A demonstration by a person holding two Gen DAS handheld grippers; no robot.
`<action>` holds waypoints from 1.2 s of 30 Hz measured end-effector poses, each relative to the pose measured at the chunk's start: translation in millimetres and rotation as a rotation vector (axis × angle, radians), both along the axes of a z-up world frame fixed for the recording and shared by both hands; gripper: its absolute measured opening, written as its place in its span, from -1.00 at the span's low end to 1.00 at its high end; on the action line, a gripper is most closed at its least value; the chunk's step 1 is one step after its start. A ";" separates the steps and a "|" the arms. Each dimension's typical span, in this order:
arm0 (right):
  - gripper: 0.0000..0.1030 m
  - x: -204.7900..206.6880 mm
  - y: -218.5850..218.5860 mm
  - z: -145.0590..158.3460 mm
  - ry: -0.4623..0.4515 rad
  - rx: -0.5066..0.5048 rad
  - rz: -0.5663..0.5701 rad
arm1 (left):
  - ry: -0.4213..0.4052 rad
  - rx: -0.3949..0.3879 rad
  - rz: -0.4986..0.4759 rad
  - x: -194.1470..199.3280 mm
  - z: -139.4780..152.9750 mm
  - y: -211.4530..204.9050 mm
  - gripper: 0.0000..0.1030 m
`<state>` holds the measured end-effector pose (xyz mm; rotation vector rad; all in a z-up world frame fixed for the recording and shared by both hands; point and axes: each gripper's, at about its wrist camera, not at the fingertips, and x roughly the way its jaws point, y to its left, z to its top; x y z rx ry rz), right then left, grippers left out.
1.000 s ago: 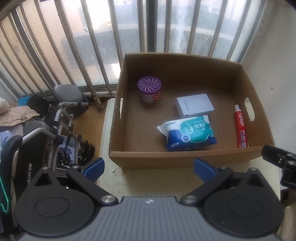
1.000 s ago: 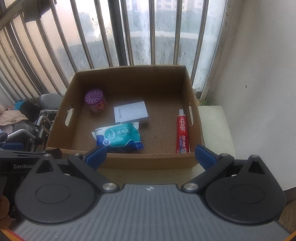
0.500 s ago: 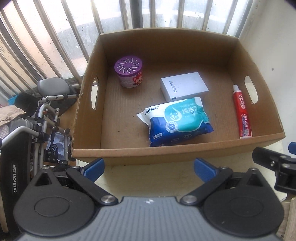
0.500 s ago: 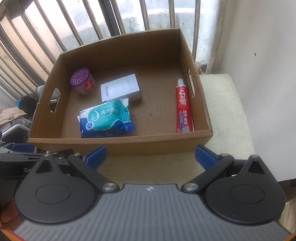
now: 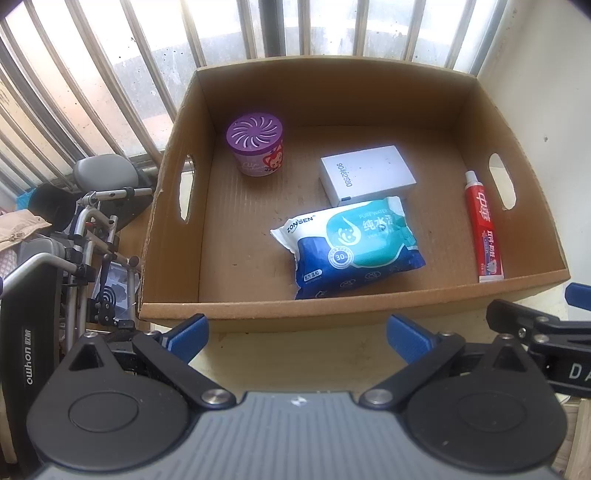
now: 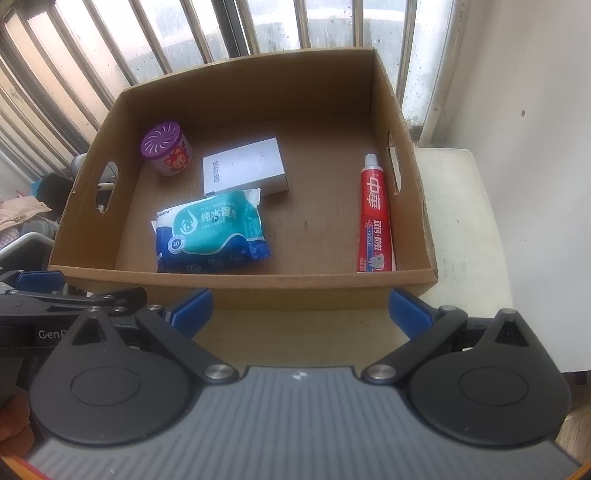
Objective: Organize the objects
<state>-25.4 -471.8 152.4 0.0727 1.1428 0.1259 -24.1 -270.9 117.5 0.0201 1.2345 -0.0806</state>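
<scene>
A cardboard box (image 5: 236, 317) (image 6: 258, 291) stands on a cream table. Inside lie a purple-lidded round jar (image 5: 255, 144) (image 6: 167, 149), a white box (image 5: 366, 174) (image 6: 243, 170), a blue-teal pack of wet wipes (image 5: 351, 246) (image 6: 211, 232) and a red toothpaste tube (image 5: 484, 229) (image 6: 373, 218) along the right wall. My left gripper (image 5: 297, 336) and right gripper (image 6: 300, 309) are both open and empty, just in front of the box's near wall. The right gripper also shows in the left wrist view (image 5: 546, 325), and the left gripper in the right wrist view (image 6: 55, 295).
A barred window (image 5: 258, 33) runs behind the box. A white wall (image 6: 535, 110) is on the right. A folded wheelchair or exercise frame (image 5: 88, 236) stands below the table on the left. Bare table (image 6: 454, 221) shows right of the box.
Both grippers have moved closer to the box and tilted down, so the box and its contents look larger. Nothing in the box has moved.
</scene>
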 end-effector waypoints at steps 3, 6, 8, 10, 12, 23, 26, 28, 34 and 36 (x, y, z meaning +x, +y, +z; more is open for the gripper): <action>0.98 -0.7 0.8 -2.5 0.009 -0.006 0.001 | 0.001 0.001 0.001 0.7 -0.1 -0.1 1.00; 0.98 0.0 1.8 -4.0 0.014 -0.009 0.001 | 0.003 0.001 0.004 -1.5 0.6 0.7 1.00; 0.98 0.6 2.3 -5.4 0.020 -0.013 -0.001 | 0.007 -0.004 0.009 -2.5 0.3 2.5 1.00; 0.98 0.8 2.6 -6.3 0.026 -0.008 -0.001 | 0.010 -0.002 0.010 -3.3 -0.3 3.1 1.00; 0.98 1.2 3.3 -7.5 0.038 -0.008 -0.002 | 0.014 -0.002 0.010 -3.9 -1.3 4.1 1.00; 0.98 -0.3 5.0 -6.5 0.042 -0.006 -0.005 | 0.018 -0.005 0.011 -5.3 -1.7 5.0 1.00; 0.98 -0.4 5.2 -6.6 0.042 -0.006 -0.004 | 0.018 -0.004 0.011 -5.8 -1.9 6.2 1.00; 0.98 -0.5 5.2 -6.8 0.042 -0.007 -0.003 | 0.019 -0.003 0.010 -5.8 -2.4 6.7 1.00; 0.98 -1.4 5.3 -4.2 0.038 -0.009 -0.003 | 0.015 -0.003 0.011 -5.5 -2.0 8.5 1.00; 0.98 -1.4 4.7 -3.3 0.036 -0.007 -0.004 | 0.012 -0.002 0.011 -5.4 -1.0 8.5 1.00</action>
